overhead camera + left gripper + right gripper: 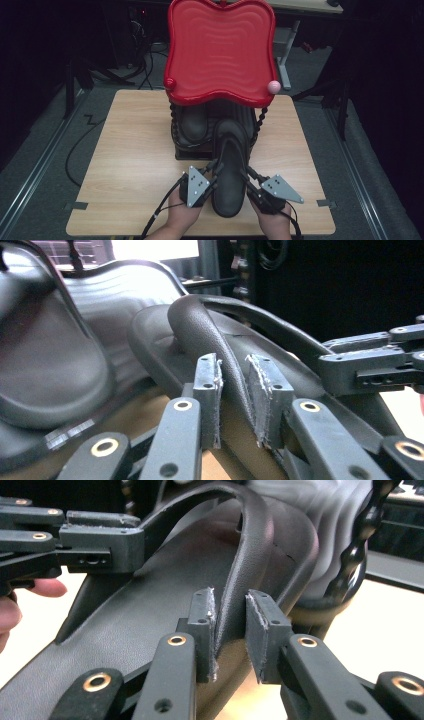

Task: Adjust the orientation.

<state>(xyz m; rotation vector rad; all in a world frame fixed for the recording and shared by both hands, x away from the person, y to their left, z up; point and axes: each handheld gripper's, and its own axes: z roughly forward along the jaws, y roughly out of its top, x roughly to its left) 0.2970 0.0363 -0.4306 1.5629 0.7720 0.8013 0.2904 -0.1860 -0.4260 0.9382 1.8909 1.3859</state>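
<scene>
Lying between both grippers (pixel 212 179) (pixel 248 181): sandal (pixel 229 170).

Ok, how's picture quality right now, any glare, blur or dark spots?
High view: dim, surroundings nearly black, soft sheen on the red tray. Left gripper view: a window at the top is blown out, the second sandal at left is smeared. Right gripper view: sharp on the sandal strap, bright table washed pale.

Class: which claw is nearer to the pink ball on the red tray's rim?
Right. The right claw grips the sandal's strap on the side below the pink ball; the left claw grips the other strap, further across.
</scene>
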